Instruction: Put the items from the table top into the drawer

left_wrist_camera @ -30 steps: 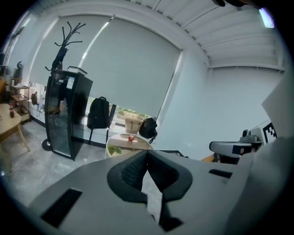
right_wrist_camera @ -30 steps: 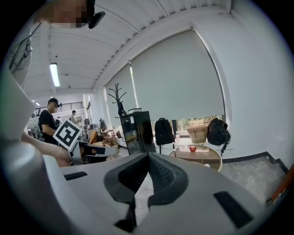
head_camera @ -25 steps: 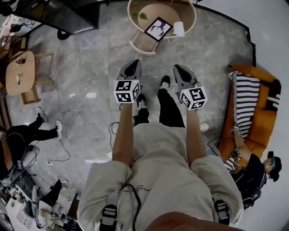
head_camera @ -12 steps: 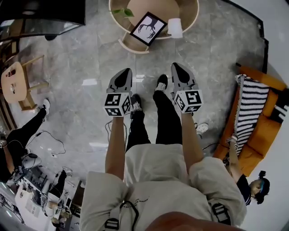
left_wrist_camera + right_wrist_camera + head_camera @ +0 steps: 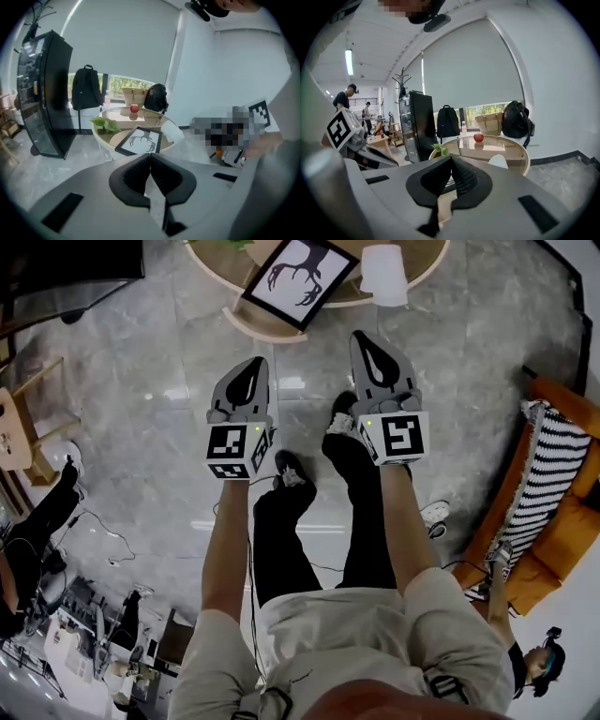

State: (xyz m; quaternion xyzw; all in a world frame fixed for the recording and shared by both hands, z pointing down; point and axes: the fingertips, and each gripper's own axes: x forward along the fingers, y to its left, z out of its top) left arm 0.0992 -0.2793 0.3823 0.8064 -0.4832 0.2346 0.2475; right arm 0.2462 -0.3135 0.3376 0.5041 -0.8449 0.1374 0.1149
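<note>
A round wooden table with a glass top (image 5: 427, 266) stands ahead of me on the grey floor. On it lie a black-framed antler picture (image 5: 292, 270), a white cup-like thing (image 5: 384, 274) and a green leafy plant (image 5: 105, 124). A red apple (image 5: 134, 108) sits at its far side. My left gripper (image 5: 251, 368) and right gripper (image 5: 366, 339) hang side by side short of the table. Both are shut with nothing between the jaws. The left gripper view (image 5: 150, 156) looks over shut jaws at the picture (image 5: 139, 141). From the right gripper (image 5: 451, 159), apple (image 5: 478, 137) and plant (image 5: 439, 150) show.
A tall black cabinet (image 5: 44, 93) stands left of the table. Behind it are a backpack (image 5: 87, 86), a woven basket (image 5: 133, 93) and a black bag (image 5: 157, 98). An orange sofa with a striped blanket (image 5: 553, 474) is at the right. Cables (image 5: 103, 526) lie on the floor.
Both grippers have come down and moved toward the round table, which now sits closer and larger at the top of the head view. Both stayed shut.
</note>
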